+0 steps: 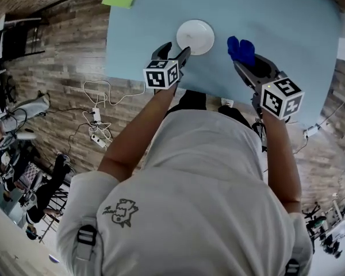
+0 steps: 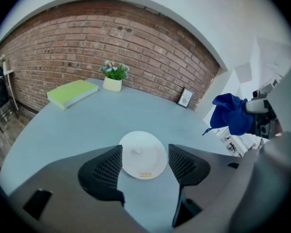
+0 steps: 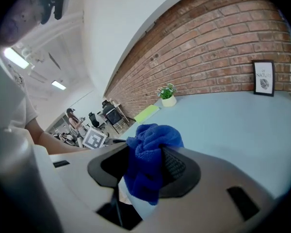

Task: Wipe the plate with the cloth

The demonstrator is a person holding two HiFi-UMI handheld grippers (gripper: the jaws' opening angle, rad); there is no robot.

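Looking down from the head view, the nearest things are the person's shoulders and two bare forearms, each one carrying a gripper over the near edge of the pale blue table (image 1: 287,22).

The right gripper (image 1: 248,63) is clamped on the cloth (image 1: 240,49). In the right gripper view the two pads press on it from both sides. The cloth (image 3: 150,152) is deep blue, fluffy and crumpled into a bunch. Its long axis runs up and down through the jaws: a rounded puff stands above the pads and a shorter tail hangs below them. From the head view this bunch sticks out past the fingertips, toward the far side of the table. It is to the right of the plate and apart from it.

The left gripper (image 1: 173,52) has its jaws wide apart and nothing is pressed between them. Its own view shows the plate (image 2: 143,155) framed between the pads, but lying on the table beyond them.

The plate (image 1: 195,37) is white and round, so it has no long axis. It lies flat with its face up. A faint smear is at its middle and a small yellow mark is near its closer rim.

Farther away on the table are a green book (image 2: 72,92), a small potted plant (image 2: 114,76) and a framed picture (image 2: 185,97) — all near the brick wall (image 2: 87,42).
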